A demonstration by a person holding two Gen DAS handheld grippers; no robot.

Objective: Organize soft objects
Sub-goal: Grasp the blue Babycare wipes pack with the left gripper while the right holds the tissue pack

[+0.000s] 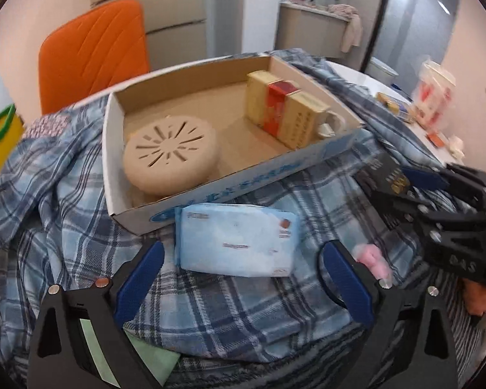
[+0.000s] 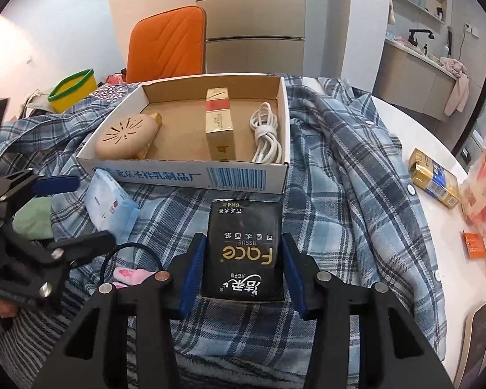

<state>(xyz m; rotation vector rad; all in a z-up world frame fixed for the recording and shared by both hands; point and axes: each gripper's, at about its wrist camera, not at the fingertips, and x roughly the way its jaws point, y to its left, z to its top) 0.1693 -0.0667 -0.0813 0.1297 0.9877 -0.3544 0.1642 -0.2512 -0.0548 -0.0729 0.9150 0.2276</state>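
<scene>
A light blue tissue pack (image 1: 238, 240) lies on the blue plaid shirt (image 1: 64, 214) just before the cardboard box (image 1: 230, 191). My left gripper (image 1: 243, 275) is open, its fingers either side of the pack's near edge, not touching it. It also shows in the right wrist view (image 2: 77, 207) beside the same pack (image 2: 108, 204). My right gripper (image 2: 243, 259) is shut on a black tissue pack (image 2: 243, 246) resting on the shirt (image 2: 340, 168); it shows in the left wrist view (image 1: 414, 188) with the black pack (image 1: 382, 175).
The box (image 2: 184, 175) holds a round beige case (image 2: 126, 136), yellow and red cartons (image 2: 218, 123) and a white cable (image 2: 265, 133). A pink item with a black hair band (image 2: 129, 274) lies nearby. An orange chair (image 2: 167, 42) stands behind. A gold carton (image 2: 434, 178) lies on the white table.
</scene>
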